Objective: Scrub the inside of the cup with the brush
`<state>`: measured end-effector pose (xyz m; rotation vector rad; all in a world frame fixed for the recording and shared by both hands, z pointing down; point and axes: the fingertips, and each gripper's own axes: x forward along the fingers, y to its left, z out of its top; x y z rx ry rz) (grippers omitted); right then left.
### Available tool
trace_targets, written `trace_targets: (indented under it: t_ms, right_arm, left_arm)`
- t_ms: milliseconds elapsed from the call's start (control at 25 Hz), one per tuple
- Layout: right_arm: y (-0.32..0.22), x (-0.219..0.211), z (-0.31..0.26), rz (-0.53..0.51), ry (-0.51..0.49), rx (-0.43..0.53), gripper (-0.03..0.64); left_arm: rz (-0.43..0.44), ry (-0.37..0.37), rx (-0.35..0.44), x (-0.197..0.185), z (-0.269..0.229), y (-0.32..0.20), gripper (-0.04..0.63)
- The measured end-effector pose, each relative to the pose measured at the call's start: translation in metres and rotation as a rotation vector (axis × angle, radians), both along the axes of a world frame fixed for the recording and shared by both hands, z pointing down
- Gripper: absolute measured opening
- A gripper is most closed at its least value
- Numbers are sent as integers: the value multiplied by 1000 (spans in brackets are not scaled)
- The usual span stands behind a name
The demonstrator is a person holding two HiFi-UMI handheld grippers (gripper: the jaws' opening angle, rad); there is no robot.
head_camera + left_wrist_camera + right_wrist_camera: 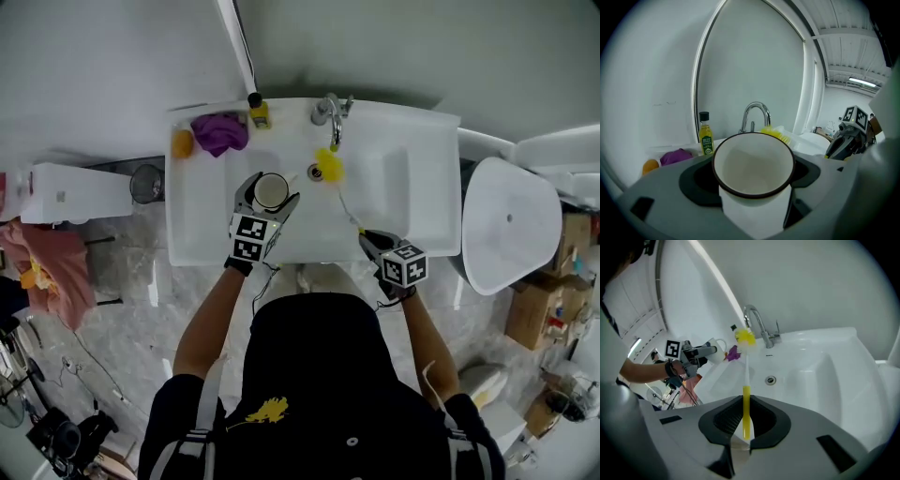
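Note:
A white cup (271, 191) with a dark rim is held over the left part of the white sink (431, 187). My left gripper (269, 196) is shut on the cup (754, 173), whose mouth faces the camera and looks empty. My right gripper (367, 238) is shut on the yellow handle of the brush (746, 413). The brush's thin white shaft runs up to its yellow bristle head (327, 167), which hangs just under the tap, to the right of the cup and apart from it. The brush head (745, 337) shows far ahead in the right gripper view.
A chrome tap (330, 112) stands at the sink's back. On the back left ledge lie an orange (182, 143), a purple cloth (220, 131) and a small bottle of yellow liquid (258, 111). The drain (770, 379) is in the basin. A white toilet (509, 225) stands right.

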<state>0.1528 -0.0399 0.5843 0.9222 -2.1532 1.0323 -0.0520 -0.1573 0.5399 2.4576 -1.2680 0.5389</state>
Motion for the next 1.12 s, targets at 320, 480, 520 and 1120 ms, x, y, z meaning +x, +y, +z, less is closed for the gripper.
trace_targets:
  t_ms: [320, 480, 520, 1120]
  right_arm:
    - [-43, 16, 83, 434, -104, -260, 69]
    - [-55, 16, 127, 433, -45, -341, 67]
    - [-54, 15, 136, 415, -26, -359, 67]
    - [-47, 19, 211, 259, 261, -551, 71]
  left_arm:
    - [0, 33, -29, 12, 11, -2, 417]
    - [23, 21, -21, 19, 12, 4, 417]
    - [28, 17, -20, 21, 13, 5, 417]
    - [30, 30, -58, 31, 45, 6, 417]
